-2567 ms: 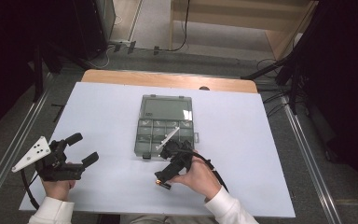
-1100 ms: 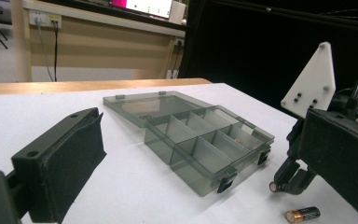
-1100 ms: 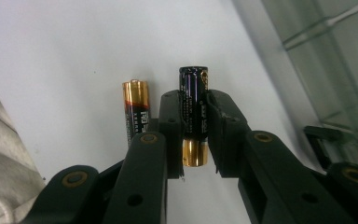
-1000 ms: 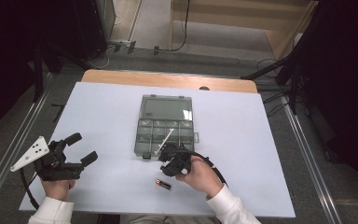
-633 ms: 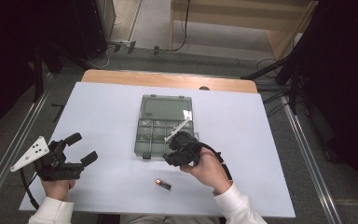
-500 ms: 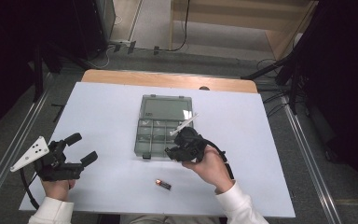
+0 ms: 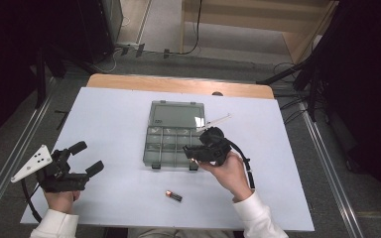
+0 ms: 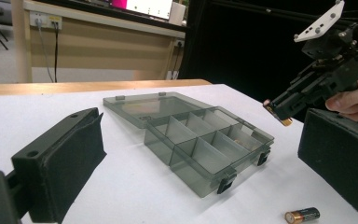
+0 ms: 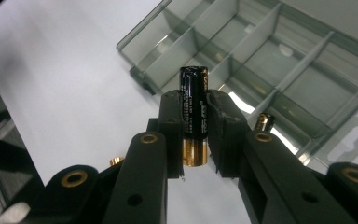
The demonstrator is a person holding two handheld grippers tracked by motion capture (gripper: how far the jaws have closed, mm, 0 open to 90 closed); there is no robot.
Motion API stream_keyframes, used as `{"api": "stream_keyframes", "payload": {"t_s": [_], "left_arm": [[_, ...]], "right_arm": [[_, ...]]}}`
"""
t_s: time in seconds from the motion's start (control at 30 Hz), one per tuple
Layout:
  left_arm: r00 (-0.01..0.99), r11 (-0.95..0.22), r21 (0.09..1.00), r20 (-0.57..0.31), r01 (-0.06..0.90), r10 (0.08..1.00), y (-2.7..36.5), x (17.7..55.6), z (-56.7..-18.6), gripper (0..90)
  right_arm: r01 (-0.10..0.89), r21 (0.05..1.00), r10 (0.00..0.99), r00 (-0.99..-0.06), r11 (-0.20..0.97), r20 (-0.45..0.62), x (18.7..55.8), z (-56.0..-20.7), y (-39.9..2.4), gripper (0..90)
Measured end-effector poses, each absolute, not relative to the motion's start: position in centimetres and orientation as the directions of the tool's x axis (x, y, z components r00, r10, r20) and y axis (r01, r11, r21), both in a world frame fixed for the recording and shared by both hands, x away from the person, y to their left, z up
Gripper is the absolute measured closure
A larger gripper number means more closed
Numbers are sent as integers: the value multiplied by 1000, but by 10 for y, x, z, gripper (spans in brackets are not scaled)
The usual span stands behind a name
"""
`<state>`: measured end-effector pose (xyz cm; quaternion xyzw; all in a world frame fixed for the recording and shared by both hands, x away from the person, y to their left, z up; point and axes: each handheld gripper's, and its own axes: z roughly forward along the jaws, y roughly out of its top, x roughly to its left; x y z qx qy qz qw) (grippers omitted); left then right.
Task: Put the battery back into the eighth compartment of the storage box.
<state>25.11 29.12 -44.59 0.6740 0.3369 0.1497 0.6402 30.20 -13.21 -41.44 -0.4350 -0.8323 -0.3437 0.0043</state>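
The worktop (image 7: 119, 119) takes up most of my high view, white-topped, with a strip of bare wood at its far edge. At its middle lies the clear compartment box (image 7: 174, 134), lid folded open and flat on the far side, dividers splitting the near half into small cells. One cell at the box's right side already holds a battery (image 9: 264, 121).

My left gripper (image 7: 79, 159) rests near the worktop's left front corner, well apart from the box, its fingers spread wide with nothing between them. My right gripper (image 7: 194, 152) hangs over the box's near right corner, fingers clamped on a black-and-gold battery (image 9: 194, 119) held across its middle, gold end toward the camera and black end pointing at the box. A second loose battery (image 7: 174, 196) lies on the worktop in front of the box, just left of my right wrist.

I judge the step in hand to be carrying the gripped battery to a cell. The next move calls for lining the battery up over an open compartment, lowering it clear of the dividers, then opening the fingers. The loose one comes after that.
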Motion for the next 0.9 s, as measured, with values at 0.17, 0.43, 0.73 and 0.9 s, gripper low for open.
{"api": "stream_keyframes", "payload": {"t_s": [0.17, 0.43, 0.73, 0.9], "left_arm": [[729, 47, 964, -230, 262, 645, 291, 251, -446, 0], [729, 46, 963, -231, 264, 645, 291, 251, -446, 0], [729, 47, 963, -232, 264, 644, 291, 251, -446, 0], [730, 48, 963, -233, 265, 643, 291, 251, -446, 0]], "right_arm": [[772, 570, 736, -554, 280, 390, 309, -421, -149, 780], [819, 556, 752, -455, 144, 476, 318, -434, -170, 780], [829, 547, 756, -432, 117, 492, 319, -441, -170, 780], [833, 541, 757, -426, 114, 496, 319, -442, -169, 779]]}}
